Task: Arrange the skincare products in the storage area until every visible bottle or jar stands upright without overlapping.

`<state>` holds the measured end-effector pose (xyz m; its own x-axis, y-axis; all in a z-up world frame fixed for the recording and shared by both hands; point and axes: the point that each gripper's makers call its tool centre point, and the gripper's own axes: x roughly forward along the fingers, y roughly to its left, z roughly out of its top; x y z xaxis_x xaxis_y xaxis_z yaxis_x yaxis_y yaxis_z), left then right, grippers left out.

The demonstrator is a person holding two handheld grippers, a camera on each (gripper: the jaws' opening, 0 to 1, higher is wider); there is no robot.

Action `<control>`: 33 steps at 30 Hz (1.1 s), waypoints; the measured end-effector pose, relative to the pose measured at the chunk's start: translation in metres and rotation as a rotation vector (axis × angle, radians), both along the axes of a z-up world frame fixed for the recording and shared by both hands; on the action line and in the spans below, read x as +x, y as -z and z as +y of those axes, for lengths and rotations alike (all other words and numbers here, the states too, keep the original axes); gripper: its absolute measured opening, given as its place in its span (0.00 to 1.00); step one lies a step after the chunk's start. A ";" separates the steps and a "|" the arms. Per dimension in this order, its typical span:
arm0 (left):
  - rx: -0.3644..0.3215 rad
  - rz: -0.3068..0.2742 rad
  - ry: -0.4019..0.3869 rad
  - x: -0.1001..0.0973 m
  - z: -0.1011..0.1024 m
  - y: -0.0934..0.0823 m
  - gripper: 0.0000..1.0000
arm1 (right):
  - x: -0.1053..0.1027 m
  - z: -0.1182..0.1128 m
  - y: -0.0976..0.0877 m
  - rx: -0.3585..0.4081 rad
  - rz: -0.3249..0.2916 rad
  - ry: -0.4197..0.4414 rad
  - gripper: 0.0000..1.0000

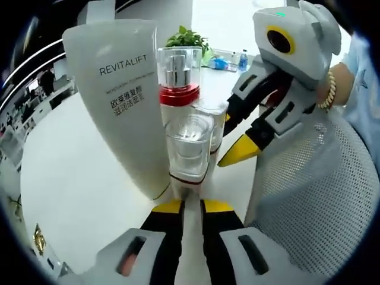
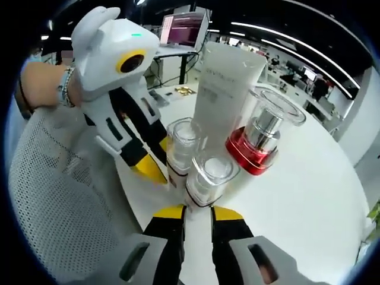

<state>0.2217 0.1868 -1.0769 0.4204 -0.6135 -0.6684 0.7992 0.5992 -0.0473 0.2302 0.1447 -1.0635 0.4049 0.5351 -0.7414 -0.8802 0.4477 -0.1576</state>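
On a white surface (image 1: 71, 178) stands a tight cluster of skincare items. In the left gripper view, the left gripper (image 1: 191, 206) has its yellow-tipped fingers (image 1: 168, 206) nearly together around the base of a small clear-capped bottle (image 1: 189, 145), which stands upright between them. Just behind it rises a taller bottle with a red collar (image 1: 178, 77) under a clear cap, and a third clear-capped bottle (image 1: 215, 119) sits just beside these, partly hidden. A big white tube (image 1: 119, 101) (marked REVITALIFT) stands upright, touching the cluster on its left. The right gripper (image 1: 243, 139) comes in from the right, its fingers slightly apart; whether they hold the hidden bottle cannot be told from here. A white mesh basket (image 1: 309, 196) lies to the right.

In the right gripper view, the right gripper (image 2: 197, 212) has its fingers (image 2: 171, 212) close on a clear-capped bottle (image 2: 209, 176), upright. Beside it stands another clear-capped bottle (image 2: 183, 142), with the left gripper (image 2: 151, 160) at its base. The red-collared bottle (image 2: 256, 139) and the tube (image 2: 225, 89) stand behind, and the basket (image 2: 59, 202) lies at left.
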 end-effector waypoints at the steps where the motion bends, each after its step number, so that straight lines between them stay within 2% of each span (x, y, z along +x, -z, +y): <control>1: -0.001 0.001 0.000 0.000 0.000 0.000 0.09 | 0.000 0.000 0.000 0.000 0.000 0.000 0.08; 5: 0.019 -0.015 0.021 -0.001 -0.002 0.003 0.10 | 0.000 0.000 0.001 -0.002 0.001 -0.003 0.08; 12: 0.020 -0.011 0.025 0.000 -0.003 0.004 0.15 | 0.001 0.000 0.001 -0.015 -0.024 -0.025 0.09; 21: 0.028 -0.005 0.032 -0.002 -0.004 0.007 0.14 | 0.002 -0.001 0.000 -0.017 -0.023 -0.005 0.11; 30: 0.047 0.006 0.038 -0.004 0.000 0.009 0.16 | 0.001 -0.003 0.003 -0.028 -0.008 0.008 0.10; 33: 0.055 0.028 0.020 -0.004 0.006 0.011 0.17 | -0.003 -0.008 0.010 -0.057 0.037 0.021 0.13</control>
